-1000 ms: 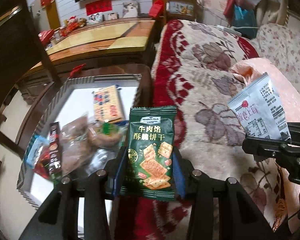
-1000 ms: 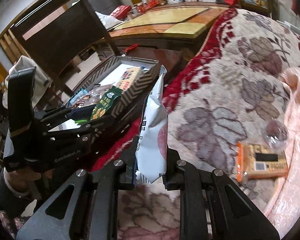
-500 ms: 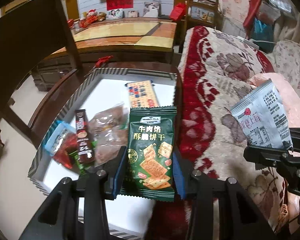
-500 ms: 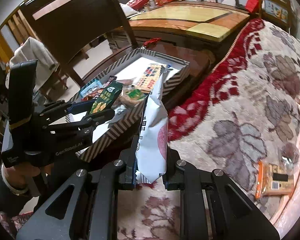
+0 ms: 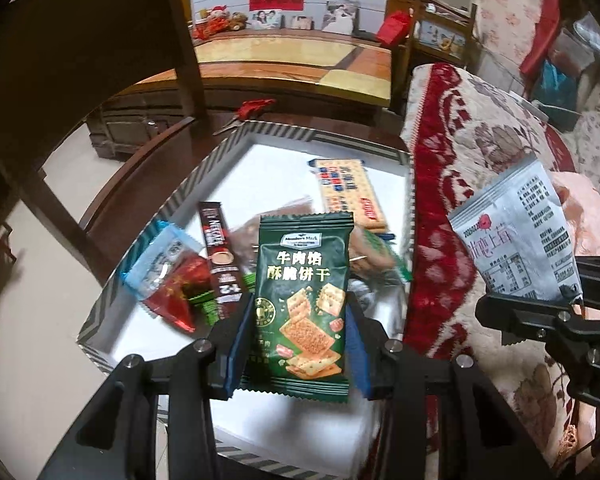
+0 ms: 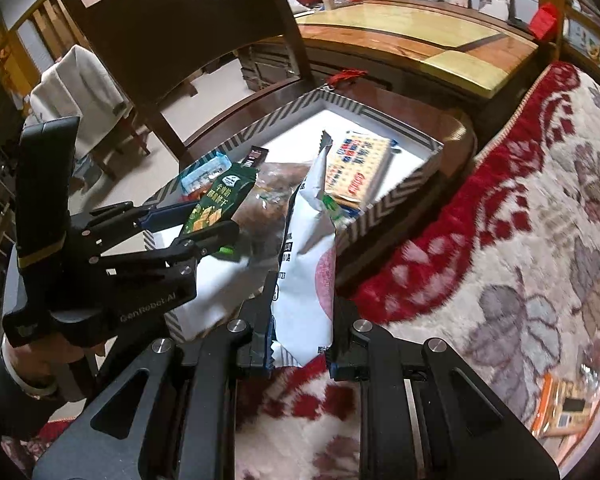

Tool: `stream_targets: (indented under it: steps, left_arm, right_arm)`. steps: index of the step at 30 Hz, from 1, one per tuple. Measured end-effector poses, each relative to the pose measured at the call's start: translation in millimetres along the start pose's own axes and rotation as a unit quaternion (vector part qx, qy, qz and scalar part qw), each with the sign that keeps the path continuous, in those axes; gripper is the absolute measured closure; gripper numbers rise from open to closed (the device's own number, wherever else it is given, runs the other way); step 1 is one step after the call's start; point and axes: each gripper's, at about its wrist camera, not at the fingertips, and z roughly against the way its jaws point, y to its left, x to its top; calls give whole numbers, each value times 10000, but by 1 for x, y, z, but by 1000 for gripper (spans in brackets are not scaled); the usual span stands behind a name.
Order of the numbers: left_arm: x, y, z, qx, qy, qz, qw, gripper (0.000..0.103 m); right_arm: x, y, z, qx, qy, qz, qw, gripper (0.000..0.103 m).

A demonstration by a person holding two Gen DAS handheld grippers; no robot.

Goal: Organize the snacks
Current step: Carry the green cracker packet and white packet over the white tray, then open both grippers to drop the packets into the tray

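Your left gripper (image 5: 300,344) is clamped on the green cracker packet (image 5: 303,304), its blue-lined fingers (image 5: 238,344) pressing the packet's two side edges. The packet stands upright with its long axis running straight away from the gripper, its printed face turned toward the left wrist camera and its crimped top edge pointing up and forward over the striped box (image 5: 220,152). In the right wrist view that same packet (image 6: 220,204) hangs above the near left part of the box (image 6: 392,204), clear of the things lying inside. Your right gripper (image 6: 300,344) is closed on the lower end of the white snack bag (image 6: 308,264), which is held edge-on to its own camera; the bag's long axis rises from the gripper, and its serrated top end tips up toward the box. From the left wrist view the white bag (image 5: 516,236) shows its printed back, leaning slightly left above the floral blanket (image 5: 492,152), beside the box rather than over it. Inside the box lie a yellow cracker pack (image 5: 350,192) with its long axis pointing toward the far wall, a dark coffee stick (image 5: 220,256) lying roughly parallel to it, a blue-and-clear wrapper (image 5: 160,256) and a red wrapper (image 5: 176,292) near the left wall. An orange packet (image 6: 564,408) rests on the blanket, well apart from the box at the right.
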Motion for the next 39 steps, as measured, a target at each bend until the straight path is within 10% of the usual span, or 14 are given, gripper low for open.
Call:
stream_targets:
  steps: [39]
  left_arm:
    - [5, 58, -32, 416, 278, 719, 9962, 58]
  right_arm:
    - [55, 30, -95, 553, 694, 221, 9958, 86]
